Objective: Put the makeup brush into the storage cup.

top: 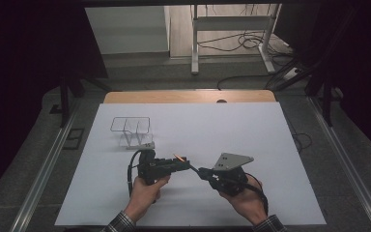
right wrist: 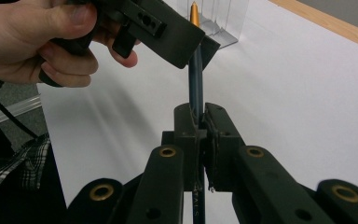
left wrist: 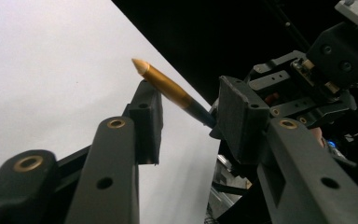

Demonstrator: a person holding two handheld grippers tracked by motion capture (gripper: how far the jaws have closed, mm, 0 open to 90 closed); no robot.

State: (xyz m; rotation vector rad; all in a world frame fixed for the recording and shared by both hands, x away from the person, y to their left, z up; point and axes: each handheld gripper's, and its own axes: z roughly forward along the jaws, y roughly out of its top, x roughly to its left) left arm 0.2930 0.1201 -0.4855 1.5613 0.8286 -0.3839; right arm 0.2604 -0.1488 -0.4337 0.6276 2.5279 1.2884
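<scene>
I count two handheld grippers over the table: the left gripper (top: 186, 165) and the right gripper (top: 201, 171). Between them is one pen (right wrist: 196, 79), dark-barrelled with a gold end. One clear holder (top: 133, 131) stands farther back. One white sheet (top: 251, 145) covers the one wooden table (top: 188, 96).

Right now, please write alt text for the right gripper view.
The right tool is shut on a dark blue pen with an orange tip. Beyond it, the left tool stands open around the pen, above a white table.
</scene>
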